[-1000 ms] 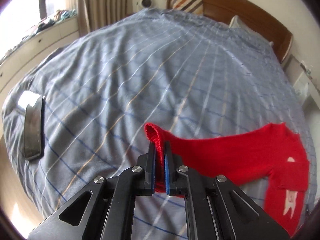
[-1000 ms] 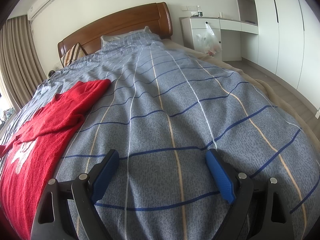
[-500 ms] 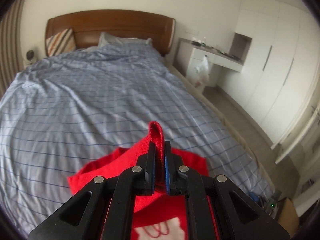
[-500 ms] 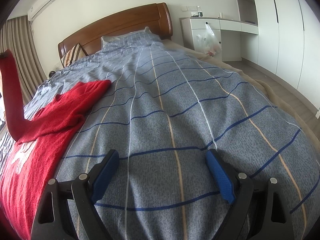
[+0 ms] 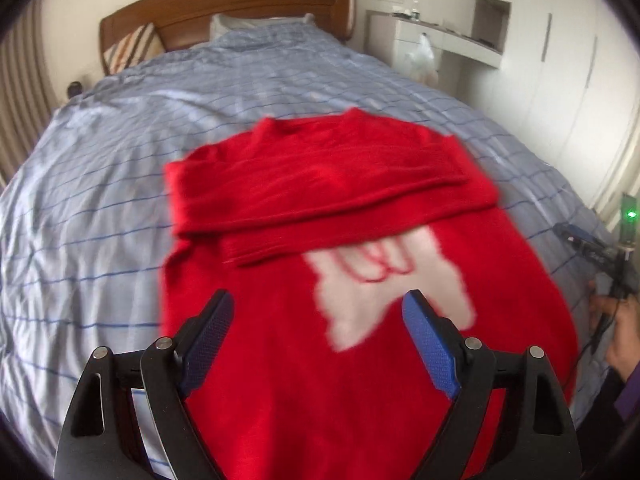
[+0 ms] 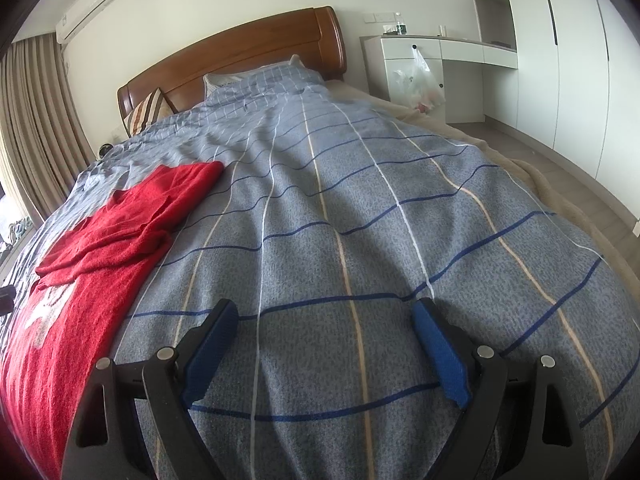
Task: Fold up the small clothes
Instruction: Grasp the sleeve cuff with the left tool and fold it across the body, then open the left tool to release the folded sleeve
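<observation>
A small red sweater (image 5: 280,340) with a white patch on its front lies flat on the bed, both sleeves (image 5: 328,188) folded across its upper part. My left gripper (image 5: 318,320) is open and empty above the sweater's lower half. My right gripper (image 6: 324,336) is open and empty, low over the bare bedspread to the right of the sweater (image 6: 80,280), not touching it. In the left wrist view the right gripper (image 5: 588,246) and the hand holding it show at the far right edge.
The bed has a blue-grey striped bedspread (image 6: 360,220) and a wooden headboard (image 6: 240,52) with pillows. White drawers with a plastic bag (image 6: 420,76) and wardrobes stand to the right, curtains (image 6: 32,128) to the left. The bed's right edge drops to the floor.
My left gripper carried the left sleeve up and over the sweater, then opened and let it go; the sleeve now lies folded across the chest. The right gripper has not moved.
</observation>
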{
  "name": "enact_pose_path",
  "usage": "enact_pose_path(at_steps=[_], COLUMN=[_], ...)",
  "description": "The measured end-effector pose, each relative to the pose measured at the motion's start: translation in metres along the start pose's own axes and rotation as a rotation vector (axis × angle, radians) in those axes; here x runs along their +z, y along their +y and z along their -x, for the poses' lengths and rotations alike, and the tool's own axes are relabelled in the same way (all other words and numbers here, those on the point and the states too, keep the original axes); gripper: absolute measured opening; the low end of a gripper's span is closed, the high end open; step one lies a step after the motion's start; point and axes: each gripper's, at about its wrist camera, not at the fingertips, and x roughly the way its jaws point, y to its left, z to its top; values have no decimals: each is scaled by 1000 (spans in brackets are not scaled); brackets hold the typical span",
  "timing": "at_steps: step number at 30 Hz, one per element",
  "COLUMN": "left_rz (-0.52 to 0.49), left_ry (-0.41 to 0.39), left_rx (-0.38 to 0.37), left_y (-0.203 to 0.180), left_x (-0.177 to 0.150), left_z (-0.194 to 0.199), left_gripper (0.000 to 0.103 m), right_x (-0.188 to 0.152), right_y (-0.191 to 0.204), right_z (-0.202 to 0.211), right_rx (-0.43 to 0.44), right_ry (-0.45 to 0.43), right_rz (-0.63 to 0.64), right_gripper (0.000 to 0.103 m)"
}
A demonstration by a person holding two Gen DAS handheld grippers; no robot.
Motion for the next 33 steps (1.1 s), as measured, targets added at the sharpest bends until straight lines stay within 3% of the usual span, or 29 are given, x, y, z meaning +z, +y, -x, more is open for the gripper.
enact_pose_path(at_steps=[1, 3, 4, 6, 10, 11, 13, 14, 16, 20, 22, 25, 27, 29, 30, 33], left_rz=[25, 67, 76, 46, -45, -44, -15, 27, 69, 49, 40, 61, 106, 170, 198, 257], left_ry=[9, 41, 64, 105, 88, 64, 17, 20, 8, 7, 18, 13, -2, -50, -74, -100], left_rx=[33, 74, 77, 64, 154, 179, 213, 206, 205, 212, 219, 236, 250, 224, 213, 258], left_y=[20, 55, 67, 72, 62, 62, 68, 76, 88, 88, 86, 89, 93, 102, 108, 130], left_x=[-1, 1, 4, 9, 23, 27, 31, 28, 15, 6, 6, 6, 2, -8, -13, -25], left_z=[-3, -17, -24, -45, -76, -80, -80, -79, -79, -79, -82, -77, -64, -41, -29, -8], left_gripper=[87, 73, 71, 70, 70, 66, 13, 5, 4, 3, 5, 19, 57, 78, 86, 93], right_x=[0, 0, 0, 1, 1, 1, 0, 0, 0, 0, 0, 0, -1, -1, -1, 0], right_y=[0, 1, 1, 2, 3, 3, 3, 3, 3, 5, 5, 5, 5, 5, 5, 5], right_z=[0, 0, 1, 1, 1, 1, 1, 1, 1, 1, 1, 1, 1, 1, 1, 1], right_rx=[-2, -6, -9, -12, -12, -12, -13, -13, -12, -10, -10, -9, -9, -9, -9, -10], right_ry=[0, 0, 0, 0, 1, 1, 1, 1, 0, -4, -4, -3, -3, -4, -4, -3], right_rz=[2, 5, 6, 9, 9, 9, 10, 9, 9, 8, 8, 8, 8, 8, 8, 8], right_gripper=[89, 89, 89, 89, 89, 89, 89, 89, 89, 89, 89, 89, 89, 89, 89, 89])
